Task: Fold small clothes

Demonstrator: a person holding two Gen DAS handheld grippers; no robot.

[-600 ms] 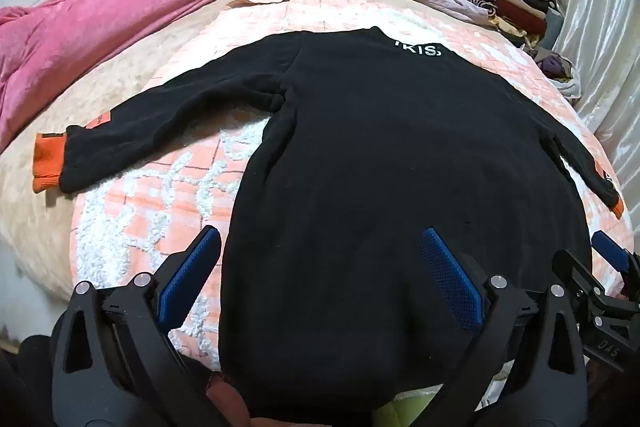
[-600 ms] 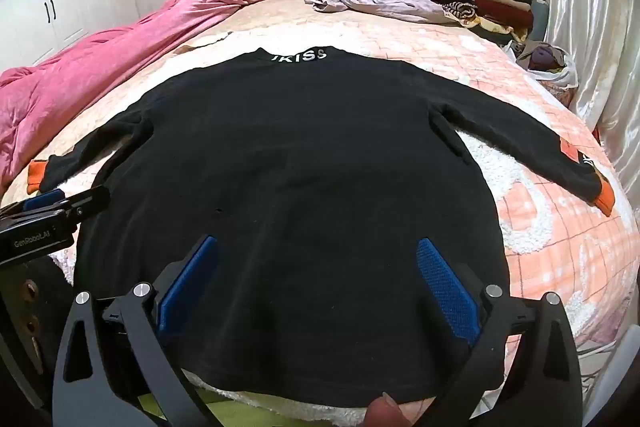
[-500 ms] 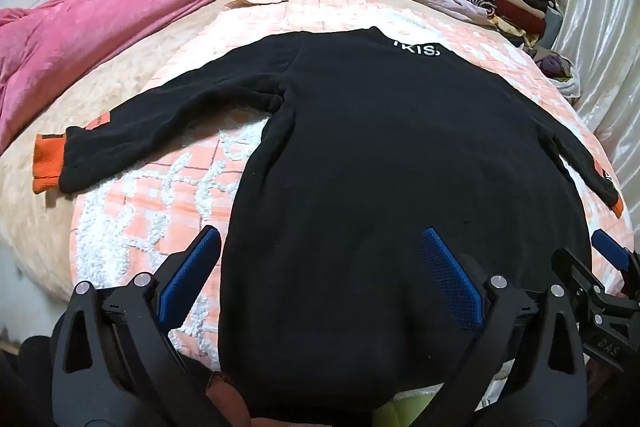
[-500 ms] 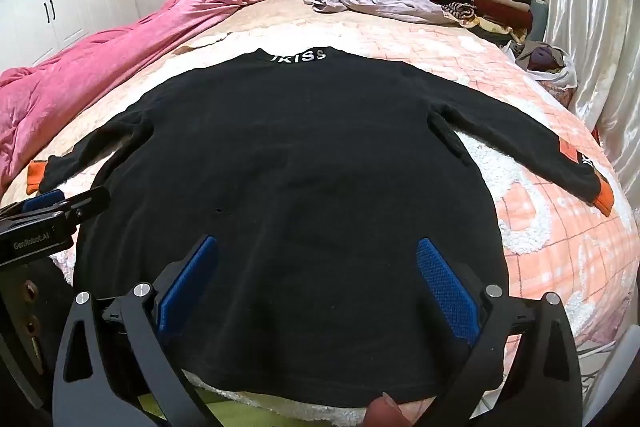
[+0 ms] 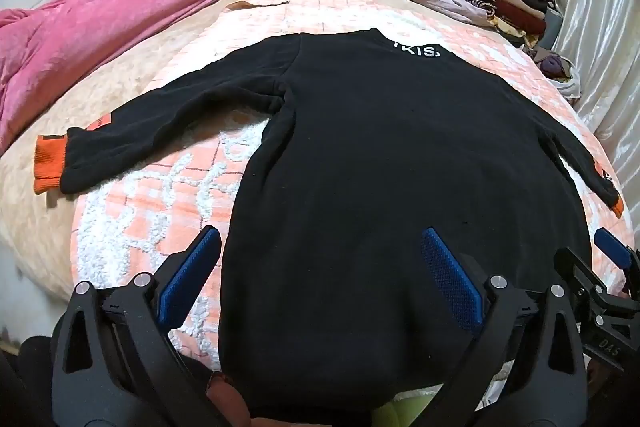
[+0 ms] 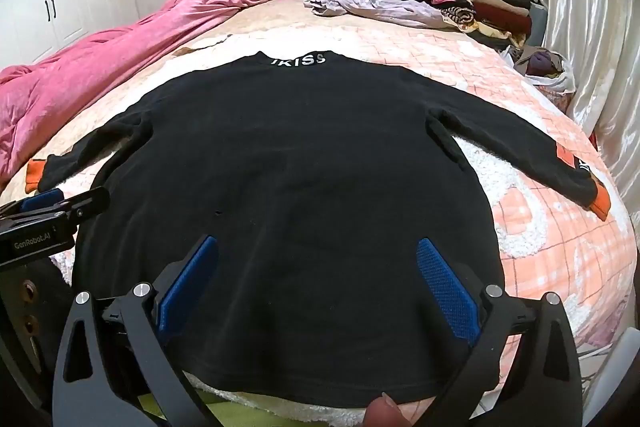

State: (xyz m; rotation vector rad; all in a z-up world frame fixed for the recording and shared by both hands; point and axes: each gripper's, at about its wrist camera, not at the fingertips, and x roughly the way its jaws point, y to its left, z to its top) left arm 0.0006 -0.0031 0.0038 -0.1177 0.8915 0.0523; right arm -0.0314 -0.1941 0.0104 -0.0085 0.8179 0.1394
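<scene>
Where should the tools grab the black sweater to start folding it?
Probably a sleeve near its orange cuff, coming in from the outer side. The black sweater lies flat with both sleeves spread wide, so a cuff end is a free edge to pinch and carry across the body. Both the left tool and the right tool are open above the hem.

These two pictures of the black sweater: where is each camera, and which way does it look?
Left wrist: on the left gripper, looking down across the black sweater; own open fingers show, the right gripper at the right edge.
Right wrist: on the right gripper, same aim; the left gripper at the left edge, a fingertip below.
Shared: sweater, pink quilt, clothes pile.
</scene>
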